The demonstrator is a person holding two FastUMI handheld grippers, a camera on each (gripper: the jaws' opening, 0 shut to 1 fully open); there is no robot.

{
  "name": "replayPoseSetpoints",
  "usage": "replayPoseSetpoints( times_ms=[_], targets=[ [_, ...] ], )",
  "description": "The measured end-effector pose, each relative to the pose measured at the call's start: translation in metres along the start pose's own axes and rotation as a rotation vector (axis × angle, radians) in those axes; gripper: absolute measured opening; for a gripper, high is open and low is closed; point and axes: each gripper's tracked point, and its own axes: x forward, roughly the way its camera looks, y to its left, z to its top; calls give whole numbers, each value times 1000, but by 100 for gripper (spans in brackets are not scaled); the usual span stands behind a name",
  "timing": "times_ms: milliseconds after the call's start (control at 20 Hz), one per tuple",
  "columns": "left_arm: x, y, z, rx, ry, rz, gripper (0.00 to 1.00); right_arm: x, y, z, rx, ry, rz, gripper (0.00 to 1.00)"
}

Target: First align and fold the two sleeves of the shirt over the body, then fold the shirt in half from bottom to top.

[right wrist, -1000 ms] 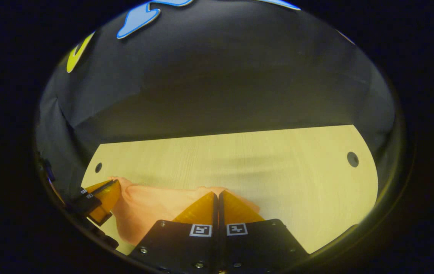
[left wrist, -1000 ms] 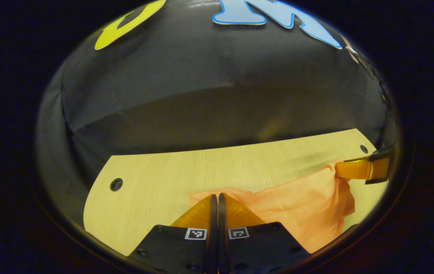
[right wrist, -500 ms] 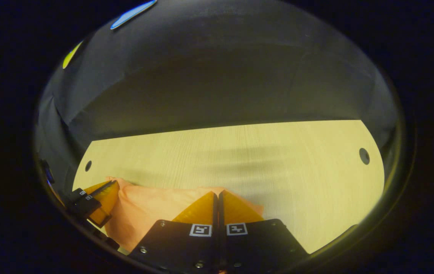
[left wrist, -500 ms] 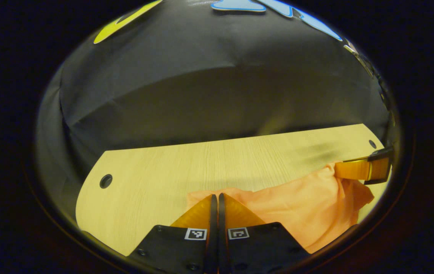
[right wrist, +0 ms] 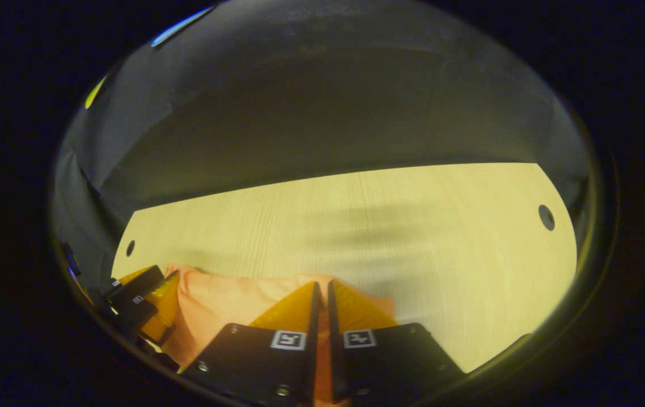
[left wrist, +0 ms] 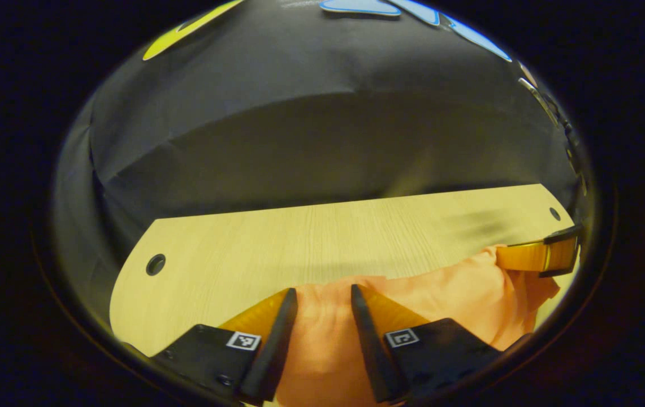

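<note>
1. Since half a second ago my left gripper [left wrist: 322,297] has spread wide; cloth lies between its fingers, unpinched.
2. Right gripper [right wrist: 320,289] is nearly closed, a narrow slit, shirt [left wrist: 446,299] edge in it.
3. Shirt lies bunched on the table [left wrist: 277,243] at 6 o'clock; folds unreadable, so progress I cannot judge.

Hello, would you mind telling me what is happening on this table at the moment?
A person is folding an orange shirt on a wooden table with two handheld grippers. The left gripper has its fingers spread apart, cloth lying between them. The right gripper has its fingers nearly together over a strip of the fabric. The shirt sits bunched at the near edge.
</note>
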Motion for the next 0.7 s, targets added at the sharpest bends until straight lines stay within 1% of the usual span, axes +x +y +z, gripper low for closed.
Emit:
replayPoseSetpoints(
  times_ms=[50,100,250,300,450,500,550,600,700],
  targets=[
    [-2,-2,3,3,-3,-2,78,-11,1,3,11,0,1,28],
    [-5,-2,5,2,-9,-9,77,-10,1,5,13,-5,-4,46],
    [-20,-3,23,-14,-47,-23,91,-17,5,12,-3,-47,0,46],
    [-29,-6,32,-19,-61,-29,94,-23,8,15,-11,-61,2,39],
    [-56,-5,55,-35,-98,-48,94,-50,16,22,-40,-116,2,39],
    [-67,-5,61,-41,-108,-56,96,-61,19,24,-50,-135,1,46],
    [-80,-3,68,-46,-123,-60,96,-73,22,27,-60,-156,-2,39],
    [-95,-2,74,-52,-141,-63,95,-85,24,31,-70,-174,-4,46],
    [-128,6,88,-64,-175,-63,95,-116,32,36,-92,-216,-8,46]
  ],
)
